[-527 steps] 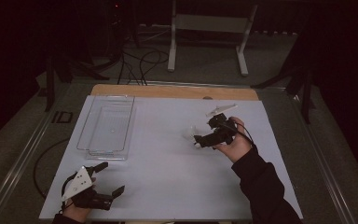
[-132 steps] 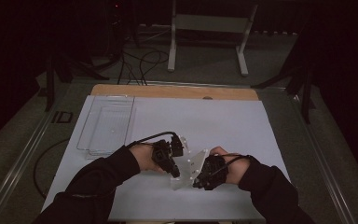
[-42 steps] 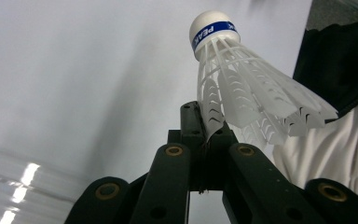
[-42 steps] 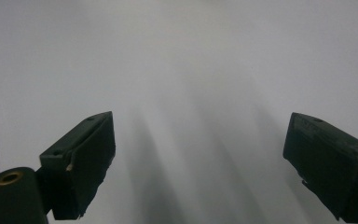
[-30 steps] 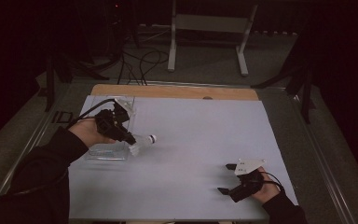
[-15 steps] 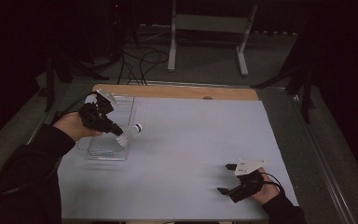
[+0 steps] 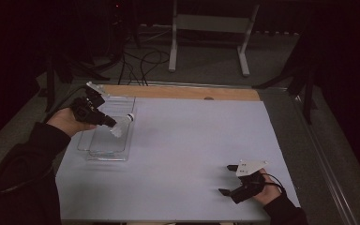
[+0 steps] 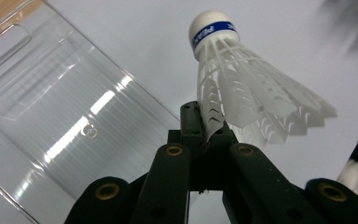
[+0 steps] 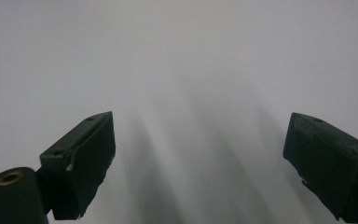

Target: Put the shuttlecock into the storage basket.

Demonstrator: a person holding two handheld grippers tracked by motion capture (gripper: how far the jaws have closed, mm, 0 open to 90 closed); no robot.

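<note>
Pale lavender-grey sheeting covers the bench (image 7: 187, 154), with a strip of bare wood (image 7: 178, 92) showing along its far edge in the upper middle of the high view. Around it the room is dark: grey floor, black cables (image 7: 143, 61) trailing at upper centre, and a light metal stand (image 7: 208, 28) on two feet behind the bench. A clear plastic tray (image 7: 107, 140) lies at the left of the sheet. Over its near right side the left gripper (image 7: 104, 121) has its jaws clenched on the skirt edge of a white shuttlecock (image 7: 122, 124); the left gripper view shows the feather pinched between the jaws and the cork, banded in blue, pointing away above the tray's ribbed floor. At the lower right of the high view the right gripper (image 7: 228, 179) rests low on the sheet, its jaws released and standing wide apart with bare sheet between them.
</note>
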